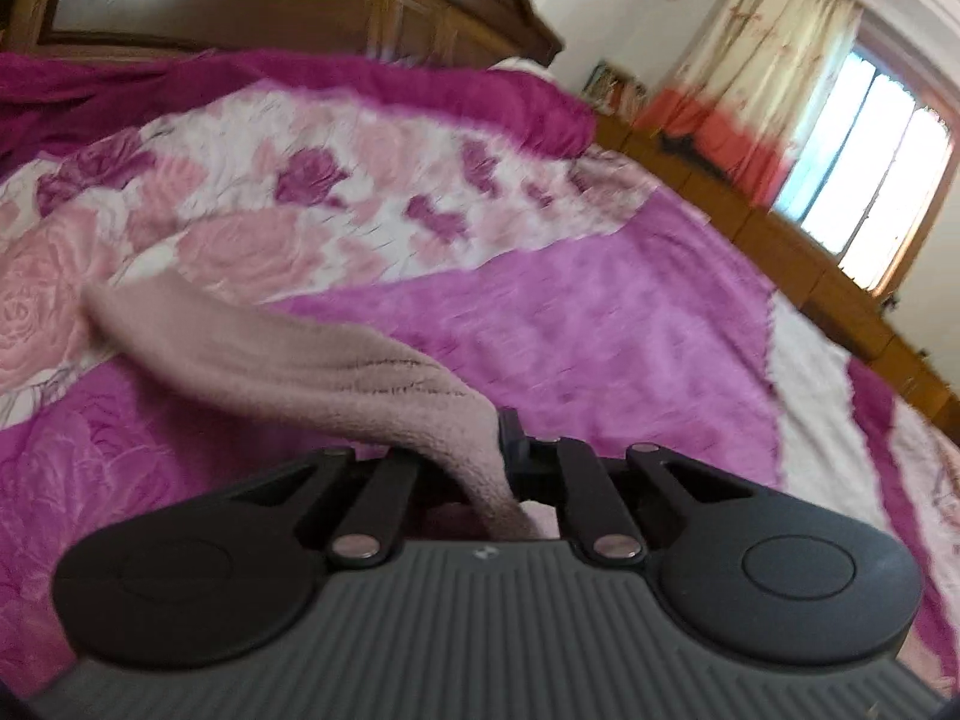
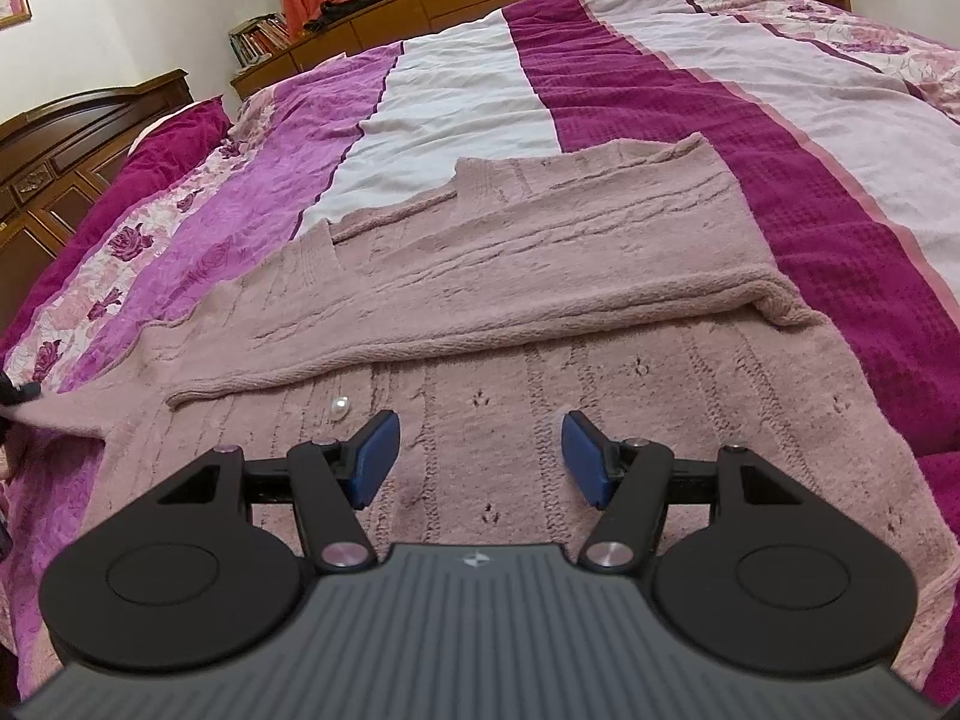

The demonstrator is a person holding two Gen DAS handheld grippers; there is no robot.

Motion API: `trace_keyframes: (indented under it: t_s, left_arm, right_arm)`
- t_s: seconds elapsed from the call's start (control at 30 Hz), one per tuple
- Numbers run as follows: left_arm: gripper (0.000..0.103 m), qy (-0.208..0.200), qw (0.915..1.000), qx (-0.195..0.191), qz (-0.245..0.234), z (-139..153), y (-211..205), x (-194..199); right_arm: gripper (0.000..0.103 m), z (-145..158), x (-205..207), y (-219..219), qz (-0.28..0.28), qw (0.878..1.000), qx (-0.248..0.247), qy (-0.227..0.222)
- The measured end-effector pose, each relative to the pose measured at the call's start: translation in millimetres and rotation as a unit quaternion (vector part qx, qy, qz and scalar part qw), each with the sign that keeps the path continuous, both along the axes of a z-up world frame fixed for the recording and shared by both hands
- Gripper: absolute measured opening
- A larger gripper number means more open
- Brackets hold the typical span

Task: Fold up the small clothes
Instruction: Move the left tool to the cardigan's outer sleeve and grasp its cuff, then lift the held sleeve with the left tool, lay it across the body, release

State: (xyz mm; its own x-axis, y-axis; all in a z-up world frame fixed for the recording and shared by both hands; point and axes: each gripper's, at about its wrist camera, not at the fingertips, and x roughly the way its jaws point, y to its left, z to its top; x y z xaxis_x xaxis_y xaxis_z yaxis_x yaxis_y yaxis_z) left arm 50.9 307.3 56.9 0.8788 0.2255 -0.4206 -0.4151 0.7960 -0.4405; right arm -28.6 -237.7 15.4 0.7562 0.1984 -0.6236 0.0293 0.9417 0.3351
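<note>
Slippage threatens: left hand-held gripper (image 1: 507, 456) is clamped on the pink sweater (image 2: 510, 276), seemingly by a thin edge; right hand-held gripper (image 2: 480, 450) hovers apart.

light: daylight from window (image 1: 864, 162), blown out | left view: motion-blurred | right view: sharp | edges: fisheye-bent

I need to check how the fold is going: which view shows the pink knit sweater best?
The right wrist view: the sweater lies spread on the bedspread, one side folded over, below the open right tool. The left wrist view shows only a blurred strip of it, pinched in the shut left tool.
</note>
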Motion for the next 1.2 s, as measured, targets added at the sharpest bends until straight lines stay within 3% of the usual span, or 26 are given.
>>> trace_keyframes:
  t_s: [0.17,0.37,0.8,0.93,1.2]
  left_arm:
    - [0.007,-0.046,0.9983,0.011,-0.034,29,-30,-6]
    - [0.007,-0.069,0.9937,0.030,-0.084,50,-73,-7]
    - [0.007,-0.100,0.9776,0.028,-0.183,62,-171,3]
    - [0.007,-0.092,0.9711,0.037,-0.217,54,-204,9]
    - [0.008,-0.030,0.9616,0.047,-0.269,13,-243,15]
  right_arm:
    - [0.067,0,-3,-2,0.000,1.000,0.003,-0.004]
    - [0.067,-2,-5,-9,-0.011,1.000,0.016,-0.004]
    - [0.068,-4,-10,-15,-0.018,0.999,0.030,-0.009]
    - [0.068,-6,-11,-18,-0.022,0.999,0.035,-0.008]
    - [0.067,-8,-10,-21,-0.026,0.999,0.039,-0.007]
